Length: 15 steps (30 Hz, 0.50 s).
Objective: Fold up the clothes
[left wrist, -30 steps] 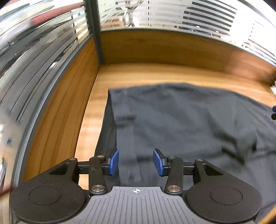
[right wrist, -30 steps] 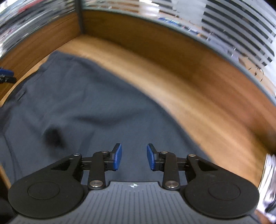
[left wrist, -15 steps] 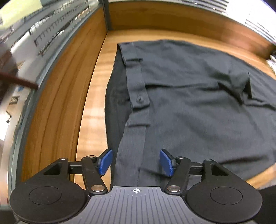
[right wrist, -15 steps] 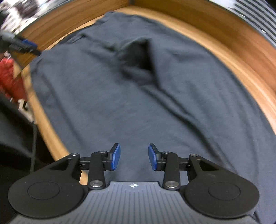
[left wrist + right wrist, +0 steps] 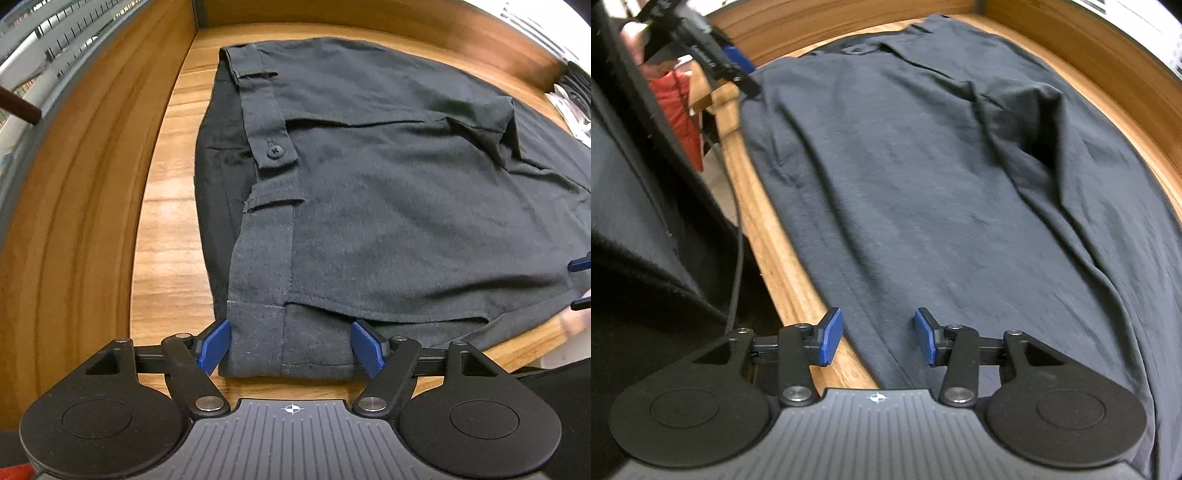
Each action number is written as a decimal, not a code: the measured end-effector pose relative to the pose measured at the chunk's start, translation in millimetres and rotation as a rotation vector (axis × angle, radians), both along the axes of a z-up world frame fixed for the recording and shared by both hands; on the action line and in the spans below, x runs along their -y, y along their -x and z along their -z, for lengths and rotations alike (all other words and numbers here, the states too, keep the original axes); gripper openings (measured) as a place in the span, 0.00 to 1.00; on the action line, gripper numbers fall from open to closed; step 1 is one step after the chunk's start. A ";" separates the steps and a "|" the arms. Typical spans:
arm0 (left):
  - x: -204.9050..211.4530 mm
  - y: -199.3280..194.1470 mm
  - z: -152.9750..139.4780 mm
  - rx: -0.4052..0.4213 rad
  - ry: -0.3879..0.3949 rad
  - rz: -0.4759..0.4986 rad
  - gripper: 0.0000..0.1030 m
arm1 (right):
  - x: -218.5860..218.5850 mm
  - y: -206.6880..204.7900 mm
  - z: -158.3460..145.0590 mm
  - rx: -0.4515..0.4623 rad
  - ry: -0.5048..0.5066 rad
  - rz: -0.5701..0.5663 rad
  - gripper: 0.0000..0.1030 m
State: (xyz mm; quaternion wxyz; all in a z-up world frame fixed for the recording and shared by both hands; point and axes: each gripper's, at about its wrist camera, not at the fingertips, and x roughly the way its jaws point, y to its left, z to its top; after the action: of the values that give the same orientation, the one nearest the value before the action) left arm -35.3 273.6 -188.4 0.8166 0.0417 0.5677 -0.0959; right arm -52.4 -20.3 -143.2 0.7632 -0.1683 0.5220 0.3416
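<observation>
I found the dark trousers [image 5: 388, 192] spread flat on the wooden table [image 5: 166, 206]. My left gripper [image 5: 290, 345] straddled the waistband corner, jaws opening, gripping nothing; my right gripper [image 5: 878, 341] likewise at the near edge. Judged step: positioning for the fold; next, closing on both edges.

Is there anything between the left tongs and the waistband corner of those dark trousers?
Nothing visible. The left tongs are opening with the trousers' near waistband corner already between the pads, unpinched.
</observation>
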 end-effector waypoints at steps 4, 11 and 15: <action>-2.6 0.9 0.8 0.007 0.023 -0.005 0.72 | -10.4 3.0 -0.4 -0.003 -0.027 -0.038 0.47; -5.5 3.2 2.2 0.007 0.044 0.006 0.77 | -21.3 1.7 15.7 -0.002 0.017 -0.063 0.46; -6.5 3.6 2.8 0.021 0.029 -0.001 0.51 | -18.6 -1.3 14.6 0.008 0.019 -0.047 0.18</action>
State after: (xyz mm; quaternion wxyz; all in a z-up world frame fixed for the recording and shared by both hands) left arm -38.9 280.0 -191.3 0.8230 0.0308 0.5577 -0.1034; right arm -51.1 -1.8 -157.8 0.7555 -0.1890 0.5179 0.3539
